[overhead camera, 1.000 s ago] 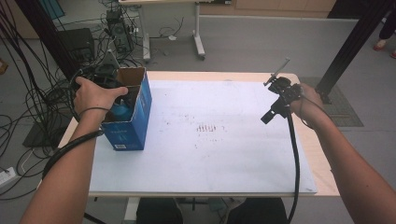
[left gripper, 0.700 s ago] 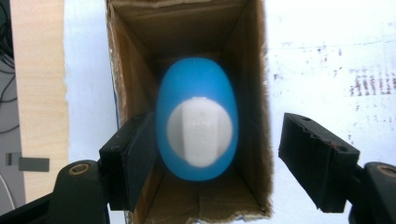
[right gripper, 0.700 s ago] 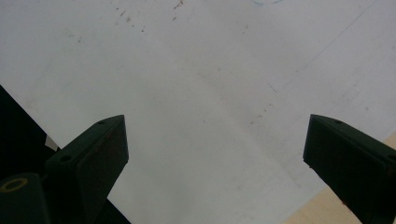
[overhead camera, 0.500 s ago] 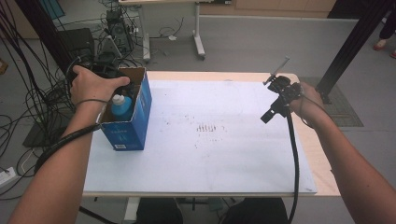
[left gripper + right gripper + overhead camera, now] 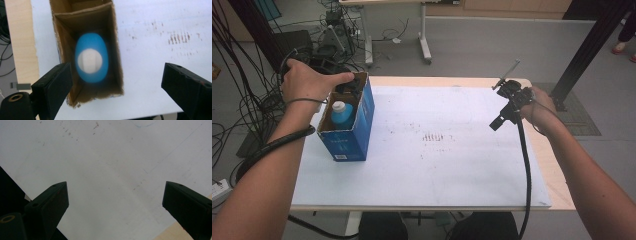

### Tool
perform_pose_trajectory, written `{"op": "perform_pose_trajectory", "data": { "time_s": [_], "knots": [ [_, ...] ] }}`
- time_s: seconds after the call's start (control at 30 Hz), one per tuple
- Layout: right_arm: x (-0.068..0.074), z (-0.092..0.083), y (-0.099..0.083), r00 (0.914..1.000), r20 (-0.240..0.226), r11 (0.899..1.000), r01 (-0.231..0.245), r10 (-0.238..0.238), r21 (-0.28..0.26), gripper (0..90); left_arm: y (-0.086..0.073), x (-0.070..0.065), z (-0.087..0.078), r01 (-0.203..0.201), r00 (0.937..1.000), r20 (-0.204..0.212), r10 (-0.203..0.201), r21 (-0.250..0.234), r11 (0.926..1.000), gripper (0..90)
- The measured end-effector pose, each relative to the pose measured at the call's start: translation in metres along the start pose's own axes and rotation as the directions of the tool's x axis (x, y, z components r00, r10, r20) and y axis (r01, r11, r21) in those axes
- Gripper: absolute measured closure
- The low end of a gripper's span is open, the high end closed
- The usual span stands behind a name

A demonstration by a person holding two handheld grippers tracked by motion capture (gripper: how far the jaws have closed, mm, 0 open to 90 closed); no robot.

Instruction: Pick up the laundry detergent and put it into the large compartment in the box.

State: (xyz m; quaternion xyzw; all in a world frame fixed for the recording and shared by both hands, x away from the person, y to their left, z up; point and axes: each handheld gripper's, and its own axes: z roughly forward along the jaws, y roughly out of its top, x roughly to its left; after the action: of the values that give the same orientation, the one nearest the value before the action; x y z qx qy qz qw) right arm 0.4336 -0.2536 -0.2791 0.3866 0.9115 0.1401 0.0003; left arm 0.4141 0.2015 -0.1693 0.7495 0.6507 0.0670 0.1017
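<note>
A blue cardboard box (image 5: 362, 131) stands open-topped at the table's left, and a blue bottle (image 5: 342, 115) with a white cap stands upright inside it. My left gripper (image 5: 350, 88) hovers over the far end of the box. In the left gripper view its jaws have just been opening and now stand wide apart above the box (image 5: 65, 47), and the bottle (image 5: 91, 58) sits free below them; the left gripper (image 5: 117, 75) is open. My right gripper (image 5: 502, 117) hangs open above the right side of the white sheet (image 5: 107, 157), with nothing between the right gripper (image 5: 116, 192) jaws.
A white sheet (image 5: 447, 150) covers most of the wooden table (image 5: 557, 175). The right gripper's cable (image 5: 526, 170) trails down across the table's right side. Cables and equipment (image 5: 312, 45) crowd the floor behind left; a black post (image 5: 592, 45) rises at the back right.
My left hand has lifted and drawn back from the box top, uncovering the bottle, which stays in the box. The right hand has not moved.
</note>
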Motion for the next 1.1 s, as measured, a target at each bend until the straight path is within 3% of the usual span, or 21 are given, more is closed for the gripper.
{"op": "perform_pose_trajectory", "data": {
  "time_s": [0.3, 0.4, 0.7, 0.87, 1.1],
  "knots": [
    [-0.001, 0.000, 0.001, 1.0000, -0.003, 1.000, 0.005, -0.005, -0.003, 6.1, 0.004, -0.018, -0.008, -0.056, 0.9983, 0.019, 0.056, 0.025, 0.9981, 6.3],
    [-0.002, 0.000, 0.001, 1.0000, -0.005, 1.000, 0.000, 0.000, -0.002, 6.1, 0.004, -0.027, -0.009, -0.094, 0.9956, 0.005, 0.094, 0.043, 0.9946, 5.8],
    [-0.002, -0.002, -0.001, 1.0000, -0.004, 1.000, -0.003, 0.003, -0.004, 6.1, 0.007, -0.052, 0.000, -0.154, 0.9879, 0.030, 0.152, 0.075, 0.9852, 5.5],
    [-0.002, -0.004, -0.001, 1.0000, 0.000, 1.000, -0.002, 0.002, -0.006, 6.1, 0.007, -0.067, 0.006, -0.189, 0.9815, 0.051, 0.185, 0.086, 0.9783, 5.5],
    [0.000, -0.006, 0.000, 1.0000, 0.004, 1.000, 0.001, -0.001, -0.004, 6.1, 0.004, -0.088, 0.009, -0.248, 0.9678, 0.066, 0.243, 0.076, 0.9658, 5.4]
  ]
}}
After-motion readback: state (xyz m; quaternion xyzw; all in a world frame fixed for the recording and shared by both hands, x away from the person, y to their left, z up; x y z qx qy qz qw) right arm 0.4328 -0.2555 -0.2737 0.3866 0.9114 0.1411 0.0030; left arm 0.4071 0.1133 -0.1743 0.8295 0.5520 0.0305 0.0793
